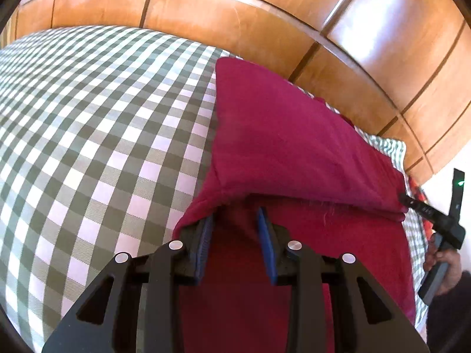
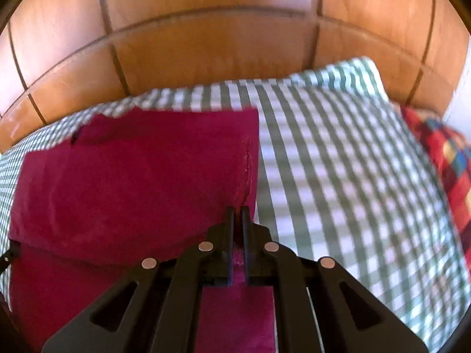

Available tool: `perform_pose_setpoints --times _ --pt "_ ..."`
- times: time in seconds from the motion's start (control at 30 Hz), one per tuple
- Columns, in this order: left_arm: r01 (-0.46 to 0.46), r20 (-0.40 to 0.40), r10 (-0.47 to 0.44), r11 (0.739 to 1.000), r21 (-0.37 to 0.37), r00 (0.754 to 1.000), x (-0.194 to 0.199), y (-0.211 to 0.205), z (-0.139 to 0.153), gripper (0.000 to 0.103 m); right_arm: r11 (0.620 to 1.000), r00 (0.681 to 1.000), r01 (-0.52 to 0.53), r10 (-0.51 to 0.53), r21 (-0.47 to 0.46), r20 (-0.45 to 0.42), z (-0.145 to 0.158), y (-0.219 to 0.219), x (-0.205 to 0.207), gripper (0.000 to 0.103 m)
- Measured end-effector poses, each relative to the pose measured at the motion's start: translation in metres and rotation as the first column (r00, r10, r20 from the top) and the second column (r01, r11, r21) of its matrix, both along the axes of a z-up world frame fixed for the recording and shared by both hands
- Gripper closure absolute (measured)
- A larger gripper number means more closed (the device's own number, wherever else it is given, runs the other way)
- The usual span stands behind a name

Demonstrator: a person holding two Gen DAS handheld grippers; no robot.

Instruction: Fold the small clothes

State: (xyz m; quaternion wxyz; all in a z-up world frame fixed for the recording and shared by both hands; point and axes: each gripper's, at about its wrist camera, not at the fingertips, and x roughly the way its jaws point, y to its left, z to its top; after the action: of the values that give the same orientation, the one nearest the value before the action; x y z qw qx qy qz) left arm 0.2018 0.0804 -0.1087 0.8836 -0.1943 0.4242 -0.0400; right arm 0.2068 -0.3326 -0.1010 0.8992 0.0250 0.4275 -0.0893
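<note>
Progress check on the fold: magenta garment (image 1: 294,135) lying on the checked bedspread (image 1: 88,135), right up against the wooden headboard (image 1: 235,23) side of the bed. One fold looks underway already, since a top layer is doubled over a lower layer, with the folded flap's edge running just ahead of both tools. So roughly mid-fold, not finished.

Left hand-held gripper (image 1: 235,220) partly spread, blue pads (image 1: 266,244) either side of a ridge of the red fabric near the garment's left edge. Honestly can't tell whether the pads are really pressing on it or just straddling it. Looks like a loose pinch at best.

Right hand-held gripper (image 2: 238,220) pressed nearly together with a thin strip of the garment caught between the fingers, right at the hemmed right edge. Same tool visible from the left wrist view at the garment's far right corner, with a person's hand around its handle.

Still to do, judging by how things lie: carry the flap over, line up the edges, flatten it out, probably another fold to get it compact. Far edge near the headboard looks ragged and uneven, so some tidying needed there.

Plaid red-and-blue cloth (image 2: 441,161) sitting to the right of the garment, past the bedspread edge. Possibly next in the pile, can't say for sure.
</note>
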Motion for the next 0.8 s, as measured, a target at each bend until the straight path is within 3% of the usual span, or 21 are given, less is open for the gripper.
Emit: perform_pose_setpoints --times 0.13,0.27,0.33,0.37,0.4,0.53,0.63,0.73,0.8 --pt "0.017 -0.022 -0.016 0.999 0.038 1.0 -0.007 -0.001 0.004 0.073 0.998 1.0 -0.002 0.001 0.064 0.017 0.006 -0.007 -0.006 0.099" --pt "0.046 0.015 -0.045 0.999 -0.007 0.999 -0.02 0.0 0.025 0.073 0.977 0.999 -0.037 0.029 0.21 0.04 0.025 -0.021 -0.014 0.098" --pt "0.064 0.068 -0.061 0.997 -0.044 0.996 -0.024 -0.001 0.04 0.073 0.97 0.999 -0.046 0.043 0.239 0.017 0.027 -0.02 -0.013 0.089" --pt "0.069 0.088 -0.064 0.996 -0.051 0.994 -0.024 -0.003 0.045 0.073 0.972 0.999 -0.033 0.029 0.232 0.019 0.029 -0.023 -0.017 0.061" --pt "0.074 0.105 -0.068 0.996 -0.051 0.992 -0.022 -0.006 0.05 0.073 0.974 0.999 -0.026 0.018 0.226 0.034 0.033 -0.025 -0.022 0.056" --pt "0.105 0.134 -0.103 0.994 -0.008 0.986 -0.003 -0.025 0.06 0.073 0.973 0.997 -0.043 0.028 0.226 0.07 0.046 -0.017 -0.032 0.057" --pt "0.13 0.115 -0.133 0.991 0.029 0.985 0.012 -0.037 0.052 0.073 0.976 0.992 -0.115 0.103 0.182 0.078 0.049 0.013 -0.028 0.057" --pt "0.129 0.019 -0.131 0.989 0.071 0.991 0.025 -0.044 0.022 0.073 0.98 0.989 -0.146 0.144 0.137 0.023 0.027 0.033 -0.013 0.057" --pt "0.119 -0.004 -0.119 0.99 0.069 0.993 0.024 -0.04 0.003 0.073 0.988 0.991 -0.125 0.129 0.087 -0.031 0.0 0.039 -0.006 0.057"
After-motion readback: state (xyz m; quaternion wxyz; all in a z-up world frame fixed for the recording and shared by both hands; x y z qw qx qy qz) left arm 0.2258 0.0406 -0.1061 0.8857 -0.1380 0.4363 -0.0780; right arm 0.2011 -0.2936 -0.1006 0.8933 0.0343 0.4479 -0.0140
